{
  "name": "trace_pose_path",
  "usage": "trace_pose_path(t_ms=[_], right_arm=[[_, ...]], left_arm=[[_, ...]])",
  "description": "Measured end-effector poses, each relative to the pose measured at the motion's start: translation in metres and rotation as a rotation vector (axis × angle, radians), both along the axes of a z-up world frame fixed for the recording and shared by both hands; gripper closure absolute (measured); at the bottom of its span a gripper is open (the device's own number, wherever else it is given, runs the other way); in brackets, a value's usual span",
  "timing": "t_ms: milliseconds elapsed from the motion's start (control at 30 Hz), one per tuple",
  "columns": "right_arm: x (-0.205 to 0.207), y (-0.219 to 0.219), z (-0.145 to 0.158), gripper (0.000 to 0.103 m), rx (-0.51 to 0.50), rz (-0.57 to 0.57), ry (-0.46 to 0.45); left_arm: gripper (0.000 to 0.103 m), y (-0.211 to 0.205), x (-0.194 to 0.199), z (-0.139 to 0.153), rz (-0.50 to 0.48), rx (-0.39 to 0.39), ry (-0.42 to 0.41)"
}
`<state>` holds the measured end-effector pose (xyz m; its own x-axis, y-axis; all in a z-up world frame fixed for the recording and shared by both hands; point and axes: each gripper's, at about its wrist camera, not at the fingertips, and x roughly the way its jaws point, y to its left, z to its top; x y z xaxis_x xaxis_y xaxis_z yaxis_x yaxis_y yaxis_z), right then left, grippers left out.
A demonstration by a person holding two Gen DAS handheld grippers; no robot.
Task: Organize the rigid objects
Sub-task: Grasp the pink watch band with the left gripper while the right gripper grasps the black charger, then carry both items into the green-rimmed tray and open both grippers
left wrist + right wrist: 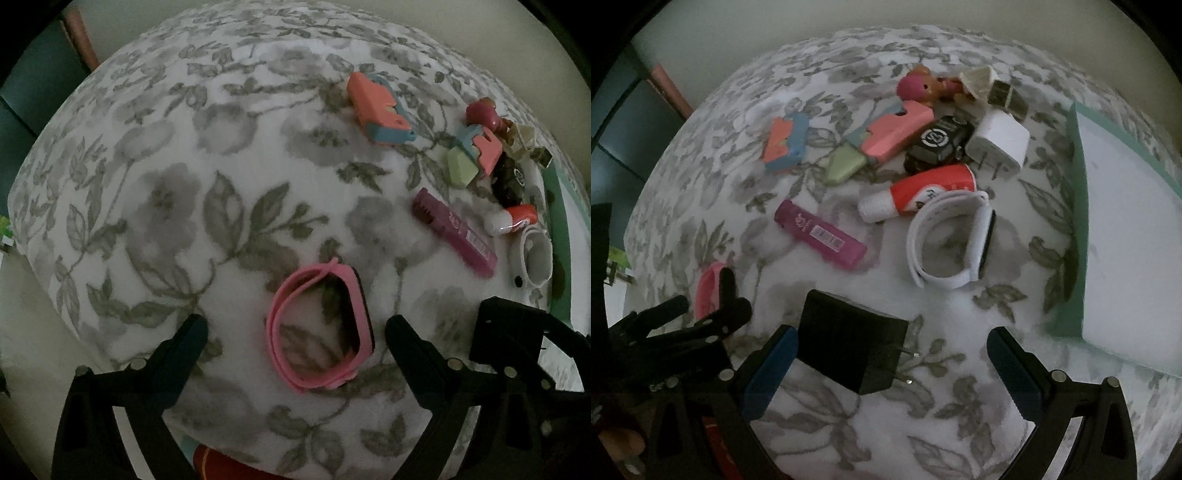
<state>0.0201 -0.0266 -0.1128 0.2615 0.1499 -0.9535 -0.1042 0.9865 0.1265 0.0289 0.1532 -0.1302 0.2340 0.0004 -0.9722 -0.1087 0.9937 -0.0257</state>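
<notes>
In the left wrist view my left gripper [295,328] is open, with a pink wristband [317,328] lying on the floral cloth [177,192] between its fingers. In the right wrist view my right gripper [890,339] is open around a black plug adapter [851,341], whose left side is close to the left finger. Beyond lie a white wristband [951,242], a magenta stick [820,233], a red-and-white tube [919,197], a white charger [999,142], a black toy car [940,144] and pink-blue toy pieces [886,133].
A green-rimmed white tray [1075,206] lies at the right of the cloth. A pink toy figure [916,86] and small clips [1008,96] sit at the far end of the pile. A second pink-blue piece [380,109] lies apart. The cloth's left half is bare.
</notes>
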Motion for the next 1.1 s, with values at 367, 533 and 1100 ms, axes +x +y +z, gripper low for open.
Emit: trace_pose_path(t_ms=[367, 533, 1100], right_arm=[[0.006, 0.025, -0.016, 0.009, -0.041, 0.028, 0.022], [0.007, 0.019, -0.018, 0.012, -0.02, 0.009, 0.036], [-0.005, 0.005, -0.012, 0.033, -0.011, -0.012, 0.037]], left_arm=[[0.015, 0.004, -0.006, -0.011, -0.003, 0.023, -0.011], [0.024, -0.001, -0.011, -0.007, -0.026, 0.027, -0.018], [0.05, -0.012, -0.018, 0.0, -0.076, 0.036, -0.011]])
